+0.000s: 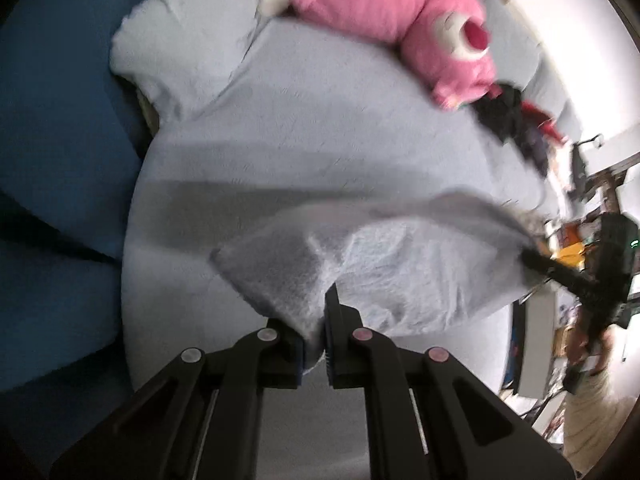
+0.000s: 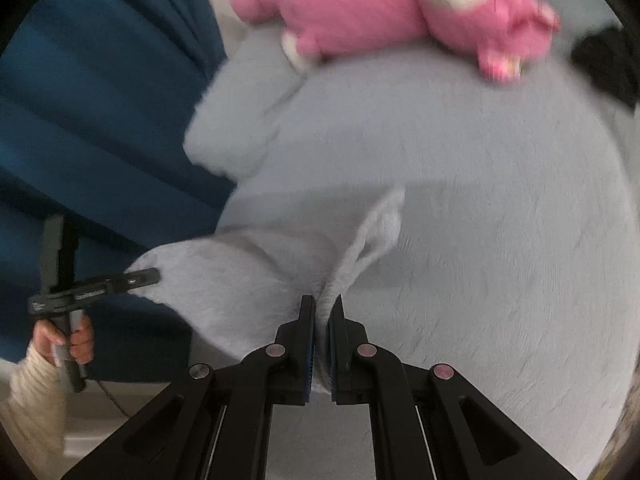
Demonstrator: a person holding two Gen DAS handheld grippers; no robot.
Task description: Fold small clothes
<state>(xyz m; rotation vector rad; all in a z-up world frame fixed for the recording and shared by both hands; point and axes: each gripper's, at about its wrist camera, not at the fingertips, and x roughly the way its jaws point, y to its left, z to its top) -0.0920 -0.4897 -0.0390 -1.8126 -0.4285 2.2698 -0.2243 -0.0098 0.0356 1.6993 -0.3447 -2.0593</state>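
Observation:
A small pale grey-blue cloth point(image 1: 384, 264) hangs stretched between my two grippers above the bed. My left gripper point(image 1: 314, 316) is shut on one corner, and the fabric covers its left fingertip. In the left wrist view my right gripper point(image 1: 528, 256) pinches the far right corner. My right gripper point(image 2: 323, 302) is shut on a bunched edge of the cloth point(image 2: 240, 280), with a fold standing up past the fingertips. In the right wrist view my left gripper point(image 2: 152, 275) grips the left corner, held by a hand point(image 2: 78, 338) in a cream sleeve.
The bed's pale blue cover point(image 1: 320, 120) spreads below. A pink plush bear point(image 1: 400, 12) lies across its far side, and it shows in the right wrist view too point(image 2: 400, 12). Dark clothes point(image 1: 508, 116) are piled by the bear. A pillow point(image 1: 180, 48) and a blue curtain point(image 2: 100, 100) are on the left.

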